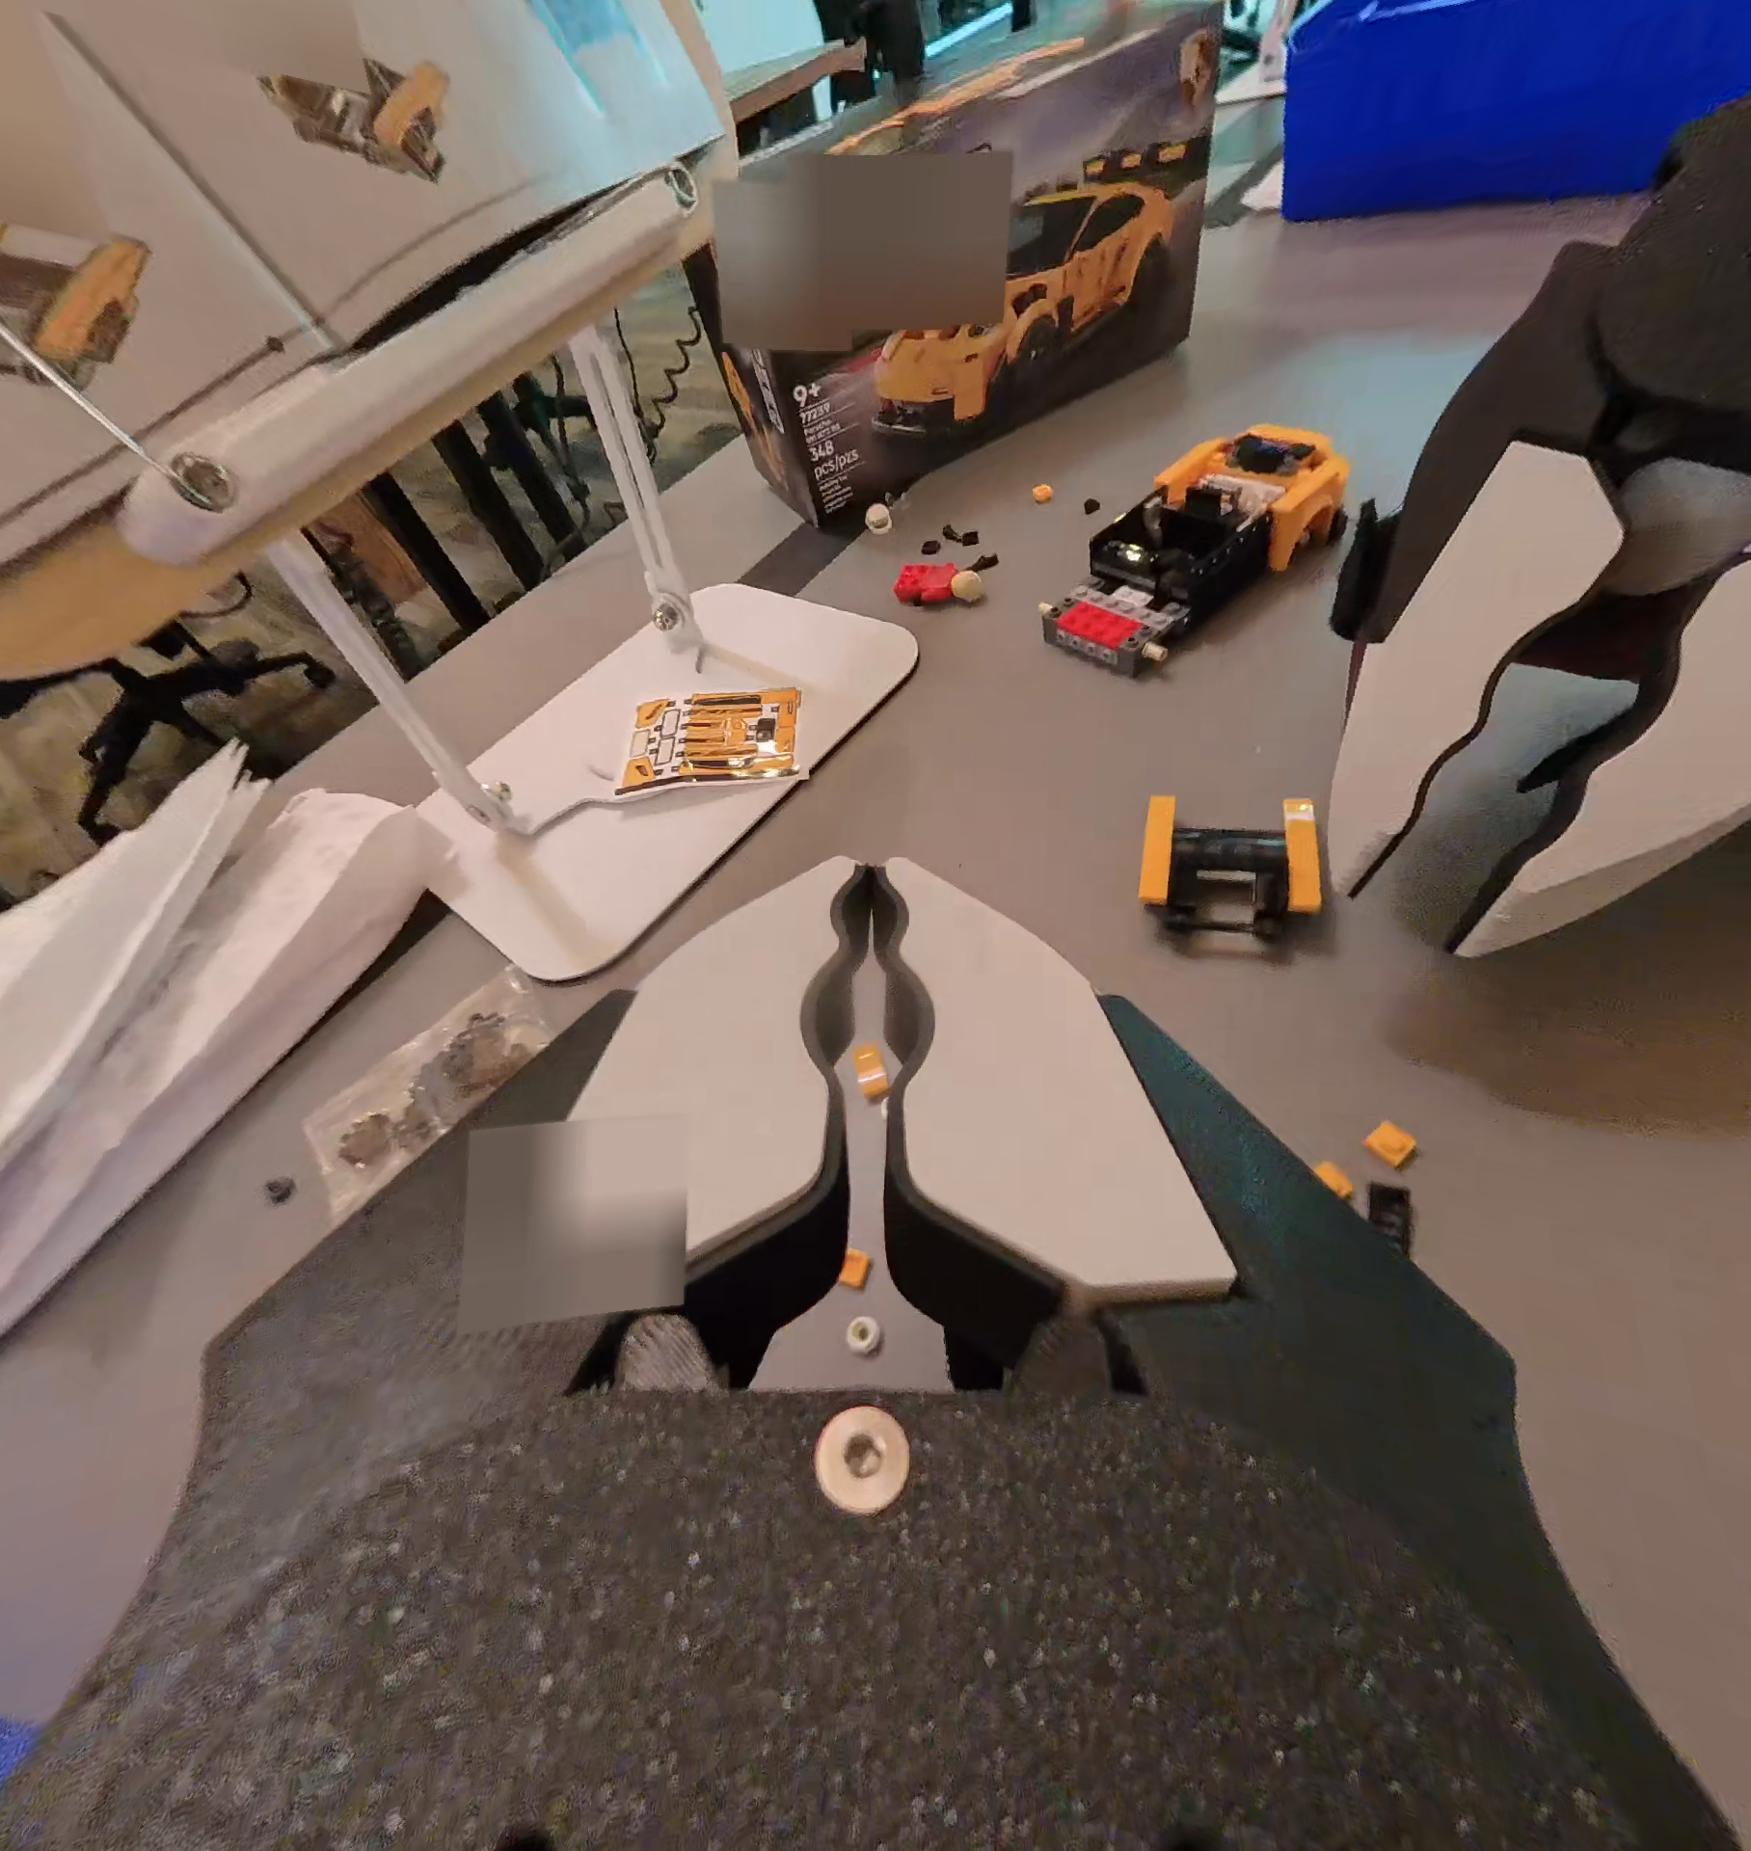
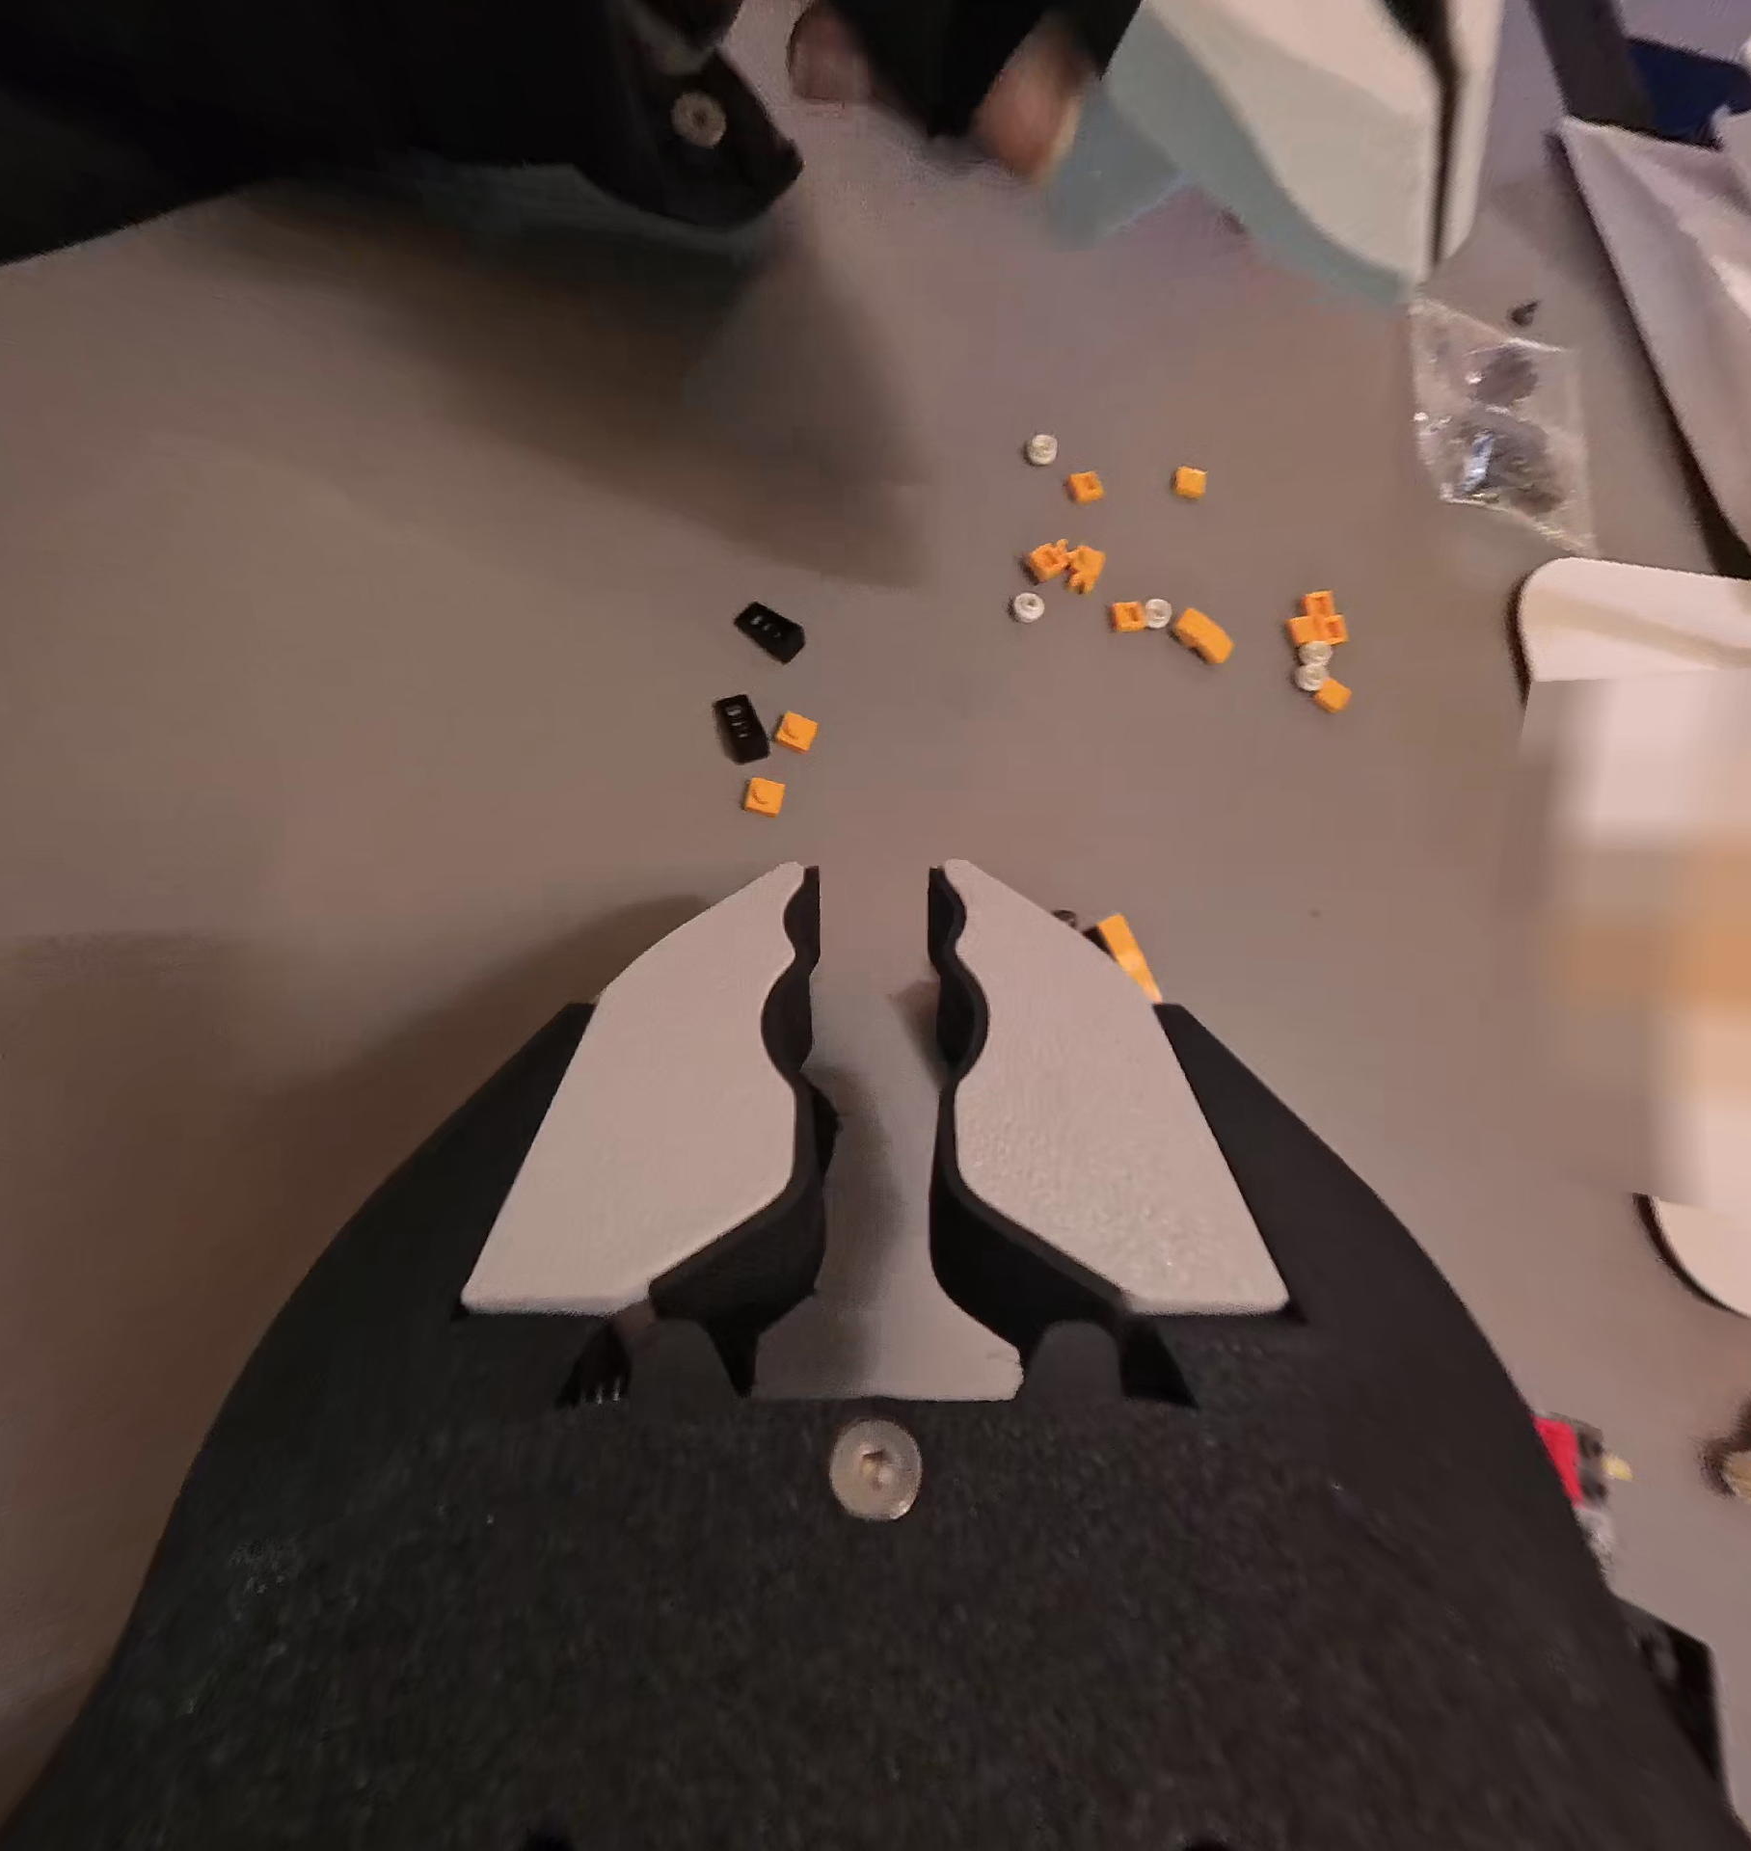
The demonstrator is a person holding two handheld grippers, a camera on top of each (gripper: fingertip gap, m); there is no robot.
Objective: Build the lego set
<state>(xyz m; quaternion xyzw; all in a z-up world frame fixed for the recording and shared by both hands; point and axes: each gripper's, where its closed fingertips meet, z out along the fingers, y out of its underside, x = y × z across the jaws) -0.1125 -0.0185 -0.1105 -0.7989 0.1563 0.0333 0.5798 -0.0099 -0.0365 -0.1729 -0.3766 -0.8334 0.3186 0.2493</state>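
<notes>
In the left wrist view my left gripper [image 1: 869, 876] hovers over the grey table [image 1: 1052, 801] with its fingertips together and nothing between them. Small orange pieces [image 1: 868, 1070] lie on the table below it. A small orange and black sub-assembly [image 1: 1230, 866] lies to its right, beside my open right gripper [image 1: 1407, 916]. The part-built orange and black car [image 1: 1202, 561] stands farther back. In the right wrist view my right gripper [image 2: 873, 876] is open and empty above the table, near two orange plates [image 2: 762, 796] and black pieces [image 2: 741, 728]. Several loose orange and white pieces [image 2: 1152, 591] lie beyond.
The set's box [image 1: 962, 331] stands at the back. A white booklet stand [image 1: 571, 881] bears a sticker sheet [image 1: 716, 741]. White paper bags [image 1: 120, 1002] and a clear parts bag [image 1: 431, 1082] lie left. A red minifigure [image 1: 937, 583] lies by the box. A blurred gloved hand [image 2: 952, 80] shows. My hands' fingertips stand some 12 cm from each other. My right tips are roughly 25 cm from the red minifigure [image 1: 937, 583].
</notes>
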